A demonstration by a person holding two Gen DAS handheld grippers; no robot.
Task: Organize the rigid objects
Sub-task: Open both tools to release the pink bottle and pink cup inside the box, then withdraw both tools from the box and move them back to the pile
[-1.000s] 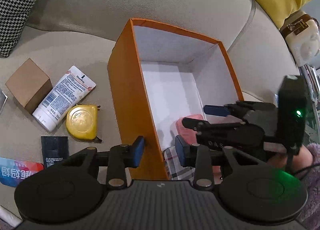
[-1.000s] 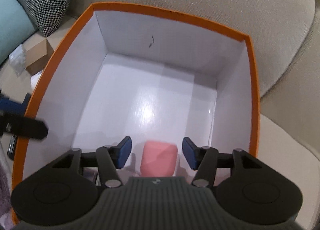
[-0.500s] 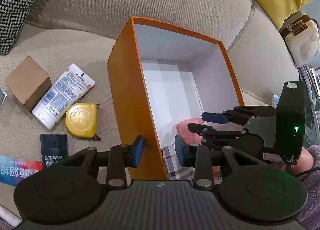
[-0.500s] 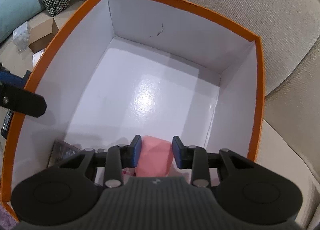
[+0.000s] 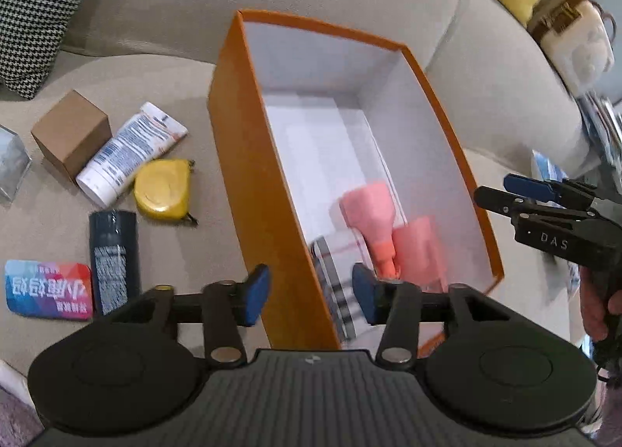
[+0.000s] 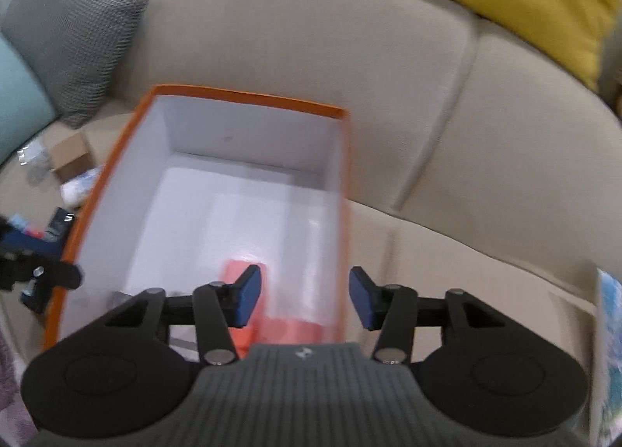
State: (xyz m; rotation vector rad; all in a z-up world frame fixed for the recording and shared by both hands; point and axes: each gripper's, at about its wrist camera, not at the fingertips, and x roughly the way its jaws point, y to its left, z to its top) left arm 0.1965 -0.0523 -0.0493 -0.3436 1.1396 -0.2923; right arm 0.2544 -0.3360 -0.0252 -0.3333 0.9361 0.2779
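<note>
My right gripper (image 6: 305,297) has just let go: its jaws have been opening and now stand apart with nothing between them, and compared with half a second ago, when they pinched the pink bottle, it has pulled up and back out of the orange box (image 5: 248,182). The pink bottle (image 5: 371,213) now lies on the white floor of the box at its near end, beside a second pink piece (image 5: 418,248) and next to a checked item (image 5: 334,287) standing against the near wall. So, as I judge it, that one is stowed.

My left gripper (image 5: 307,293) straddles the near left wall of the box, one pad outside, one inside. Whether the pads actually press the cardboard I cannot tell; it looks like a steadying hold.

On the sofa cushion left of the box more waits: a brown carton (image 5: 70,134), a white tube (image 5: 130,153), a yellow tape measure (image 5: 161,190), a dark stick-shaped container (image 5: 114,256) and a colourful tin (image 5: 48,289). My free right gripper should probably go for one of these next, the tape measure being nearest the box.
</note>
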